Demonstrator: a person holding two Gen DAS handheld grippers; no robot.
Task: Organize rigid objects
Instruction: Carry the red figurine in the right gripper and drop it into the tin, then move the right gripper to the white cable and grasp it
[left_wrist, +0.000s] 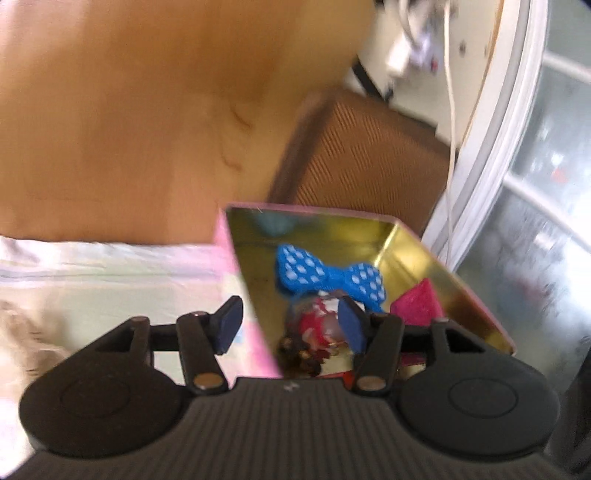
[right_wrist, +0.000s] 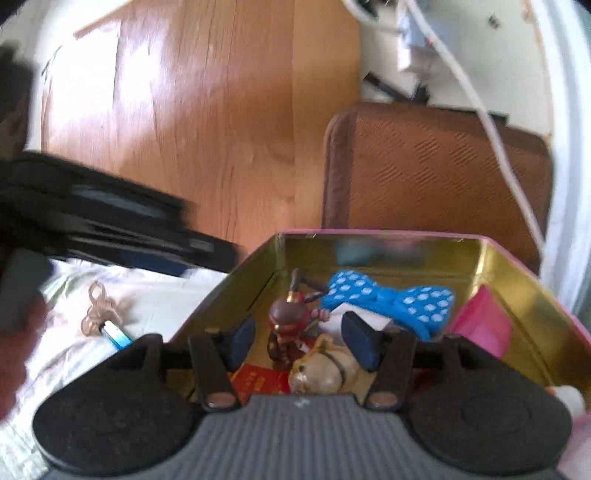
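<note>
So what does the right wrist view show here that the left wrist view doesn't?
Only the right wrist view shows the small blue and white item and the knotted tan cord lying on the white cloth, and a tan pig-like figure in the tin. Only the left wrist view shows the tin's pink outer wall. Both show the gold-lined tin holding the blue polka-dot bow, a pink piece and a red figurine, plus the brown case behind. Each gripper, left and right, is open and holds nothing.
</note>
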